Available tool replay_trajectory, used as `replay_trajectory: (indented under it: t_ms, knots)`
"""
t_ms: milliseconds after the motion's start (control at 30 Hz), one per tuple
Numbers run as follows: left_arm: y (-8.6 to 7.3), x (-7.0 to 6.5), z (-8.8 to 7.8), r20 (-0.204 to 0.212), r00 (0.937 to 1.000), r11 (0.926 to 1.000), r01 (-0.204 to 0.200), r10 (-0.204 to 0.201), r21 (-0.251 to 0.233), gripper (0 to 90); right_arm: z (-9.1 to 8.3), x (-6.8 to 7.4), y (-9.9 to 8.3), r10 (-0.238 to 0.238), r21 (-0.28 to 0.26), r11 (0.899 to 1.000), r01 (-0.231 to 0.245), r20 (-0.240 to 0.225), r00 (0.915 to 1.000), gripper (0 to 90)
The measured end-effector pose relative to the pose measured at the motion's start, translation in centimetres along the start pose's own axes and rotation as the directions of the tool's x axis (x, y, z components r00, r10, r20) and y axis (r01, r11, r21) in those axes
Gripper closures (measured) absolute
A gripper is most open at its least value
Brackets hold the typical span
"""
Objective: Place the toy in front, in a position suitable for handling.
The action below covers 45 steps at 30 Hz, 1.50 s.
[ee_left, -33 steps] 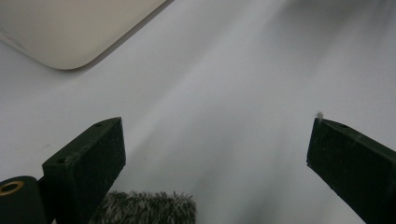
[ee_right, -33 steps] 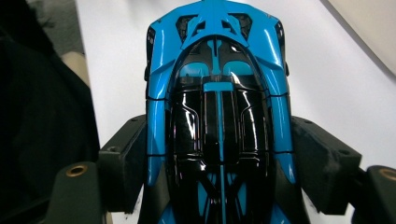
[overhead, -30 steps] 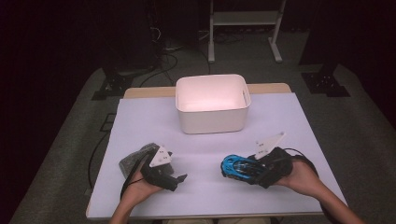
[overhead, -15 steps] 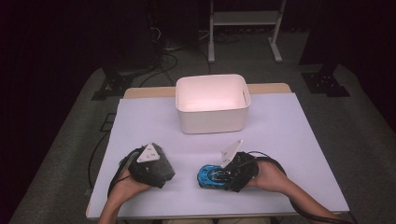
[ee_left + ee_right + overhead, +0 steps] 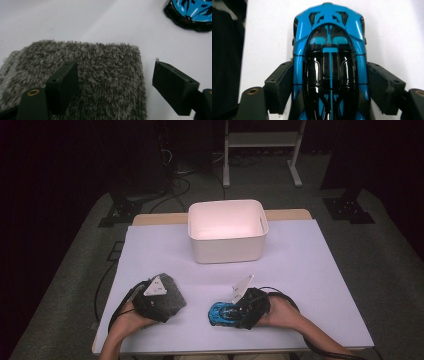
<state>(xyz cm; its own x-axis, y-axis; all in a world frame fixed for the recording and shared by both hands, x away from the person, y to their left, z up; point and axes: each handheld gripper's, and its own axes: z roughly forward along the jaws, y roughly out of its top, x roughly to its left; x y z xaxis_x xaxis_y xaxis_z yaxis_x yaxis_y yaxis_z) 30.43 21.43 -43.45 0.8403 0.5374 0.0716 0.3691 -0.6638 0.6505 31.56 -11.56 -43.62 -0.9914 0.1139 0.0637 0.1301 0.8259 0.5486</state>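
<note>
Here the right hand-held gripper (image 5: 329, 85) clamps a glossy blue and black toy car (image 5: 329, 50) by its smooth sides. Beside it, the left hand-held gripper (image 5: 115, 85), jaws apart and just been closing, straddles the edge of a fuzzy grey cloth (image 5: 100, 75) under it on the white table (image 5: 310, 270).

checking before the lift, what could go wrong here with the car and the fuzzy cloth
The right gripper clamps the glossy blue toy car by its smooth sides, so it might slip or tilt when raised. The left gripper, whose jaws have just been closing, has one jaw over the grey fuzzy cloth and one past its edge, so it may pinch only a corner.
</note>
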Motion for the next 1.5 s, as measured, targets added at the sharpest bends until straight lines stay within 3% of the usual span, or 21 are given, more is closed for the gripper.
replay_trajectory:
  t_ms: [100,233,367,567,767,967,1167,1300,1400,1500]
  knots:
    - [0.0,-0.1,0.1,-0.001,1.0000,1.0000,-0.002,0.002,0.000,23.2,-1.1,-0.1,-0.2,0.018,-0.065,0.998,-0.019,-0.003,0.9998,21.6]
    - [0.0,0.1,0.0,0.005,0.9998,0.9998,0.017,-0.017,-0.008,26.2,-2.8,0.1,-1.4,0.045,-0.107,0.993,-0.042,0.025,0.9987,18.5]
    - [0.1,0.3,0.1,0.017,0.9995,0.9996,0.028,-0.028,-0.005,31.3,-3.6,0.2,-3.4,0.096,-0.112,0.989,-0.092,0.031,0.9949,17.4]
    - [0.3,0.1,0.7,0.014,0.9997,0.9997,0.019,-0.019,0.016,33.0,-3.6,0.4,-5.4,0.124,-0.116,0.986,-0.119,0.042,0.9914,16.8]
    - [0.2,0.1,1.0,0.012,0.9990,0.9991,0.042,-0.042,0.007,33.9,-2.1,0.6,-5.7,0.095,-0.132,0.987,-0.089,0.040,0.9946,17.2]
    - [0.1,0.0,1.3,0.004,1.0000,0.9999,-0.002,0.002,0.015,40.5,-1.7,0.9,-6.0,0.083,-0.153,0.986,-0.072,0.065,0.9944,18.6]
    - [0.0,-0.1,1.2,-0.021,0.9995,0.9997,-0.024,0.024,0.004,54.8,-1.6,1.1,-6.3,0.063,-0.164,0.985,-0.048,0.093,0.9937,20.5]
    - [0.3,0.1,1.0,-0.047,0.9986,0.9996,-0.024,0.024,0.013,71.2,-1.6,1.1,-6.3,0.049,-0.161,0.986,-0.031,0.103,0.9935,21.8]
    - [0.8,0.0,0.6,-0.043,0.9987,0.9996,-0.028,0.028,-0.006,77.1,-1.6,1.0,-6.3,0.045,-0.160,0.987,-0.029,0.098,0.9942,21.8]
    - [2.2,-0.4,-0.2,0.015,0.9995,0.9944,-0.025,0.026,-0.103,77.2,-1.6,0.9,-6.3,0.040,-0.155,0.988,-0.026,0.090,0.9951,21.9]
